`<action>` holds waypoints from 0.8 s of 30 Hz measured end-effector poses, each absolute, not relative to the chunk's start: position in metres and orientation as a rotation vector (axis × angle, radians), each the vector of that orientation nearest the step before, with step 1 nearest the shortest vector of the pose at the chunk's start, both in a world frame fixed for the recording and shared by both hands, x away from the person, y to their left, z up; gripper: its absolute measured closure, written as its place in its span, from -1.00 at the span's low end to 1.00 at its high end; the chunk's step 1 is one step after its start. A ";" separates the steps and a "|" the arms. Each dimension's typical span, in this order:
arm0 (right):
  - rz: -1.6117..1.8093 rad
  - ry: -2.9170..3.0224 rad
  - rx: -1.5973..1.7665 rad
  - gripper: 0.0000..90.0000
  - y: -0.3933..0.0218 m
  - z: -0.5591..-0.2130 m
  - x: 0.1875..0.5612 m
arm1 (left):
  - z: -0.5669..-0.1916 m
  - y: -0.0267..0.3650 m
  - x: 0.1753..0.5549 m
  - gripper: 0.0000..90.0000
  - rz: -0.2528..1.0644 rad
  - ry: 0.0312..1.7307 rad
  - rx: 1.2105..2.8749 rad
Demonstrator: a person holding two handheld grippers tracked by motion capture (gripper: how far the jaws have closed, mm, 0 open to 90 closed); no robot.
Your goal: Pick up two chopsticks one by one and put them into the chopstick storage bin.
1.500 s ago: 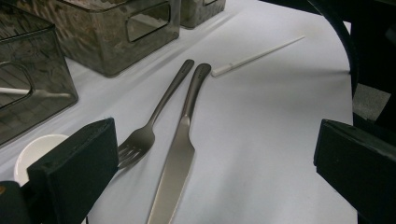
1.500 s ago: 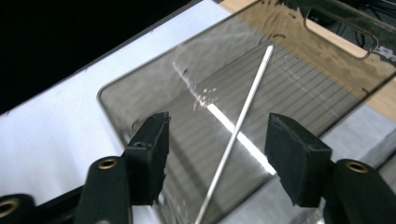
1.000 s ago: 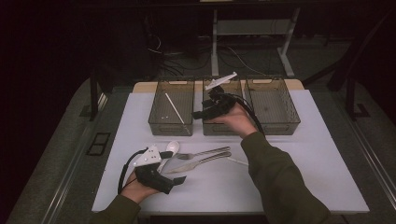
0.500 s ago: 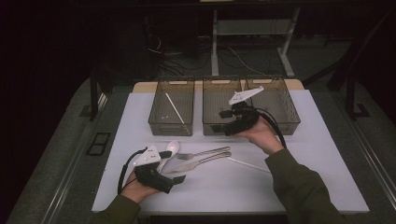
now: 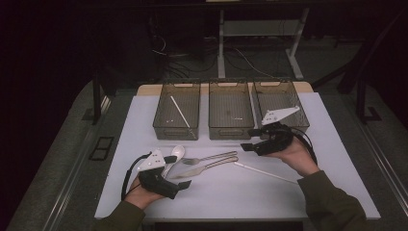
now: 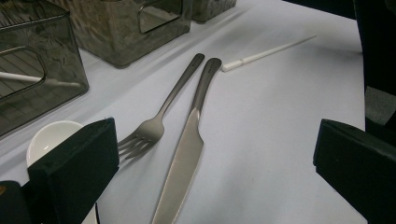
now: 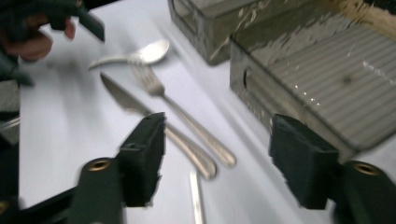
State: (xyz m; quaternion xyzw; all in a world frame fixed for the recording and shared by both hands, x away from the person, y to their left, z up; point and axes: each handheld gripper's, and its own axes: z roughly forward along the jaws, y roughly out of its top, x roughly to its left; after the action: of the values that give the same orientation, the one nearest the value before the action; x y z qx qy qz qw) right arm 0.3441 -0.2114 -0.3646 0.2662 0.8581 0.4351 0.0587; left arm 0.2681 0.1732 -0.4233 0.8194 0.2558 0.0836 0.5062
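Note:
A metal fork (image 5: pixel 211 158) and a knife (image 5: pixel 204 168) lie side by side at the middle of the white table (image 5: pixel 144 125). A white spoon (image 5: pixel 177 153) rests at their left end, a white chopstick (image 5: pixel 264 172) at their right. My left gripper (image 5: pixel 179 171) rests open and empty by the knife's blade; its own view shows the fork (image 6: pixel 173 100) and knife (image 6: pixel 187 149) ahead. My right gripper (image 5: pixel 247 139) hovers in front of the bins and points left at the handles. It is open, its jaws have just been closing, and nothing is between them (image 7: pixel 224 161).
Three dark see-through bins stand in a row at the back: the left bin (image 5: pixel 159 118) holds a white chopstick (image 5: pixel 180 111), the middle bin (image 5: pixel 230 132) and right bin (image 5: pixel 298 103) hold nothing I can make out. Bare table lies along the front right.
My right gripper has come away from above the middle bin, moving right and toward the person, and now sits lower in front of the right bin. The left gripper has stayed put.

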 end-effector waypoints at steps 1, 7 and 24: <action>1.309 2.601 0.814 -0.17 -0.216 -0.366 0.341 | -0.423 0.173 0.268 -1.00 0.201 0.616 1.977; 1.269 2.620 0.835 -0.02 -0.237 -0.378 0.327 | -0.423 0.173 0.268 -1.00 0.204 0.616 1.978; 1.103 2.716 0.858 0.47 -0.270 -0.415 0.300 | -0.423 0.173 0.267 -0.96 0.199 0.603 1.980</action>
State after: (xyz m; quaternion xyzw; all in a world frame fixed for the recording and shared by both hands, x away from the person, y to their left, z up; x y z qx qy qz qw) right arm 0.3005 -0.2702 -0.4152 0.2805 0.8884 0.3607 0.0434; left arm 0.2669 0.1730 -0.4227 0.8211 0.2501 0.0824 0.5065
